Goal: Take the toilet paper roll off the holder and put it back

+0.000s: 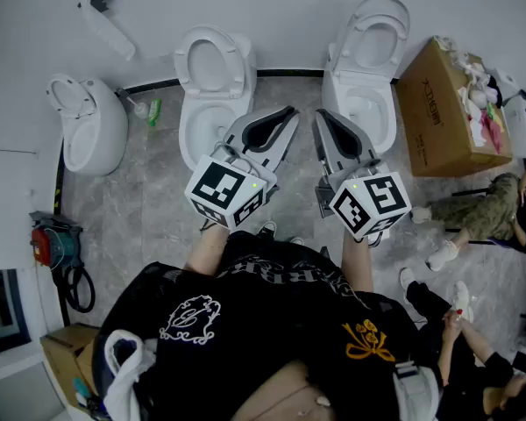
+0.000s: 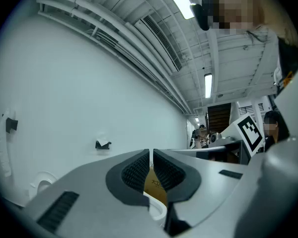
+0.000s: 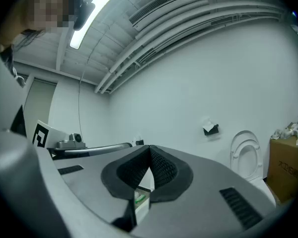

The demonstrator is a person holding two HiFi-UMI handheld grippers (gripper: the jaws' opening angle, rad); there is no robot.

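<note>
- Here, the large brown cardboard box (image 1: 434, 117) stands on the grey marbled floor (image 1: 140, 200) just beside the right-hand white ceramic toilet (image 1: 368, 60). It is open at the top and heaped with crumpled white and pink material.
- A dark printed line runs along the box's side, too small to read.
- A smaller brown cardboard box (image 1: 63, 351) sits at the lower left; its contents cannot be made out.
- The middle white ceramic toilet (image 1: 212, 86) has its seat and lid raised, as does the right-hand one. A green plastic bottle (image 1: 154, 110) lies on the floor beside the middle one.
- The white toilet paper roll (image 3: 209, 125) sits on the small black wall holder (image 3: 211, 130) high on the white wall, well apart from both grippers. Only a scrap of white shows.
- The left gripper (image 1: 291, 112) has its ribbed black pads nearly together, only a slit between them, gripping nothing.
- The right gripper (image 1: 320, 115) has its pads meeting at the tips, also empty.
- Each gripper carries a cube with black-and-white square markers, and the person's black shirt (image 1: 272, 323) bears white and gold embroidery; its lettering is not legible.
</note>
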